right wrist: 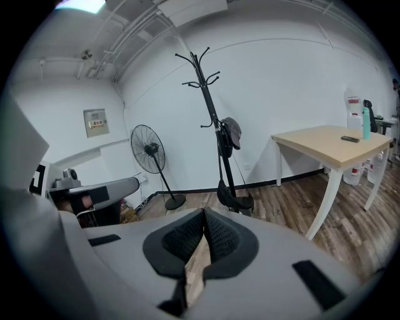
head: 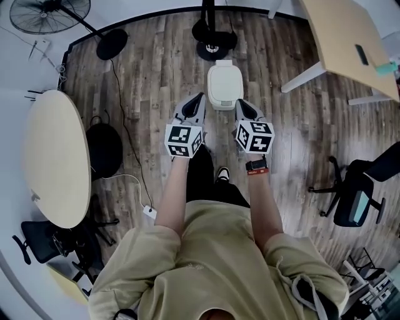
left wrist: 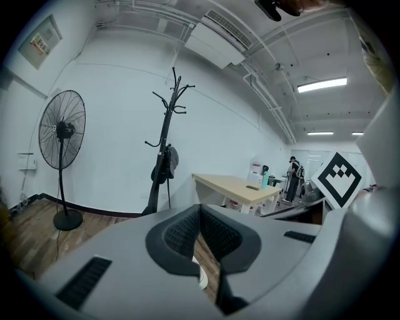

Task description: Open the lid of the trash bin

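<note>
The white trash bin (head: 225, 100) stands on the wood floor (head: 156, 75), its rounded lid (head: 224, 80) down flat. In the head view, the left hand-held gripper (head: 199, 100) and right hand-held gripper (head: 240, 104) flank its near edge, each with jaws pressed together on nothing.

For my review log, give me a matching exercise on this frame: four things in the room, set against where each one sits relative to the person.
Things:
1 trash bin
2 floor fan
3 oval table
4 coat stand

Places:
A at the left side of the person
B straight ahead on the floor, lid down
C just beyond the trash bin
D far ahead to the left, by the wall

Pairs: 1-B, 2-D, 3-A, 4-C
</note>
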`<action>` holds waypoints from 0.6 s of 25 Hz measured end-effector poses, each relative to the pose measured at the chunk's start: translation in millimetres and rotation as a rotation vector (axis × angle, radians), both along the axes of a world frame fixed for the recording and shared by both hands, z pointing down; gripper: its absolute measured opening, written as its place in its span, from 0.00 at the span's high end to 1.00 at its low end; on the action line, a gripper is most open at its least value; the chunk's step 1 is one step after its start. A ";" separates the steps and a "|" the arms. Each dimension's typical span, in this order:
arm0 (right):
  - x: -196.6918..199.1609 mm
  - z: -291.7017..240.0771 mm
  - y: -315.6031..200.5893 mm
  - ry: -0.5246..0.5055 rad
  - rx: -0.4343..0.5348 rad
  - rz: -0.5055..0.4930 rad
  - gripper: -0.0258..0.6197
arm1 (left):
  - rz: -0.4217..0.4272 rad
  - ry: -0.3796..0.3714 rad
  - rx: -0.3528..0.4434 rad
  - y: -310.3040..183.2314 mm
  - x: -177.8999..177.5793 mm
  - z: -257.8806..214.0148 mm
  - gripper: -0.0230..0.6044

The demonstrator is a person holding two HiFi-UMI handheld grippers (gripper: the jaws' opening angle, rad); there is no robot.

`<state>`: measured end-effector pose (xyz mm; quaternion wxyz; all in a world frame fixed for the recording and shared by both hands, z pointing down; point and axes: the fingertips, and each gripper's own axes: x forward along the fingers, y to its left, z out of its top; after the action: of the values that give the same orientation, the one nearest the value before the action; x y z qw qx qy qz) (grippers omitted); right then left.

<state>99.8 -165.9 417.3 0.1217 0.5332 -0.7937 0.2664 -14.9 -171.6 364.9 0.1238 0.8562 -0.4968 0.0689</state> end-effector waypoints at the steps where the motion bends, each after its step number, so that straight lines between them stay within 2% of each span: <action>1: -2.7 7.4 -3.5 0.007 -0.009 -0.007 0.96 | 0.004 -0.005 -0.006 -3.8 -1.3 6.8 0.93; 9: -16.8 66.2 -31.8 0.067 -0.067 -0.053 0.96 | 0.040 -0.020 -0.087 -29.6 -5.5 73.6 0.93; 15: -22.7 115.7 -47.1 0.104 -0.123 -0.094 0.96 | 0.038 -0.008 -0.114 -47.4 -12.0 111.3 0.93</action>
<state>77.1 -213.1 533.1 0.2076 0.4998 -0.7927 0.2807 -26.9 -219.0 476.2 0.1691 0.8567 -0.4764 0.1030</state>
